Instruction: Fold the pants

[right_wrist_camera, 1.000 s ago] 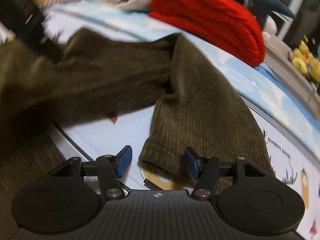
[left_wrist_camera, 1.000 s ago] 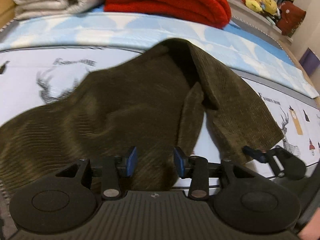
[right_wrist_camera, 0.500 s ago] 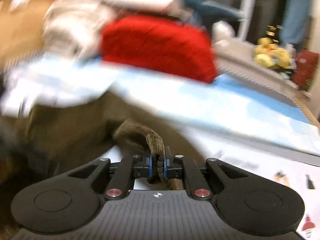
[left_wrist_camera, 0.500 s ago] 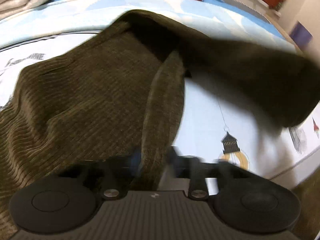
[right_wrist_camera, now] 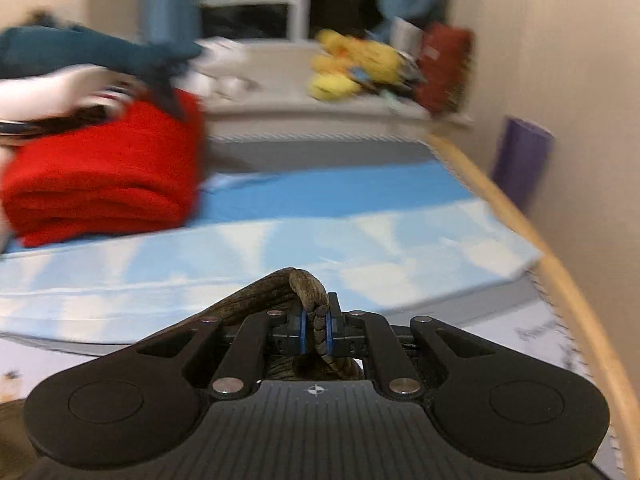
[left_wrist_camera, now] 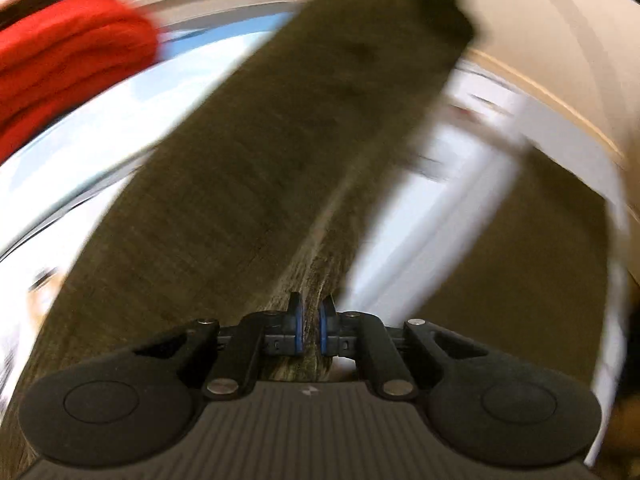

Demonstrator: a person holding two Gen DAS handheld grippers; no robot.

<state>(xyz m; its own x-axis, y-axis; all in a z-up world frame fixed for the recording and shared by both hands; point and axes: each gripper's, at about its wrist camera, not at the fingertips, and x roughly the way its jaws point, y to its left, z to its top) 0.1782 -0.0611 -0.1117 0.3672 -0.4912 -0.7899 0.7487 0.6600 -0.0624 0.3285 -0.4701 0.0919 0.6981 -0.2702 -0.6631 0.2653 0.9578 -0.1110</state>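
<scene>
The olive-brown corduroy pants (left_wrist_camera: 248,184) stretch away from my left gripper (left_wrist_camera: 311,330), which is shut on their cloth between its blue pads; the view is motion-blurred. In the right wrist view my right gripper (right_wrist_camera: 315,330) is shut on a bunched edge of the same pants (right_wrist_camera: 276,292), held above the bed. The rest of the pants is hidden below the right gripper.
A folded red blanket (right_wrist_camera: 108,184) lies at the back left on the blue and white bed sheet (right_wrist_camera: 320,236), and also shows in the left wrist view (left_wrist_camera: 68,64). Yellow plush toys (right_wrist_camera: 352,64) sit on a ledge behind. A wooden bed edge (right_wrist_camera: 560,280) and wall are on the right.
Both grippers closed on the pants, first the right, then the left. Both have lifted and swung, pulling the cloth taut off the bed.
</scene>
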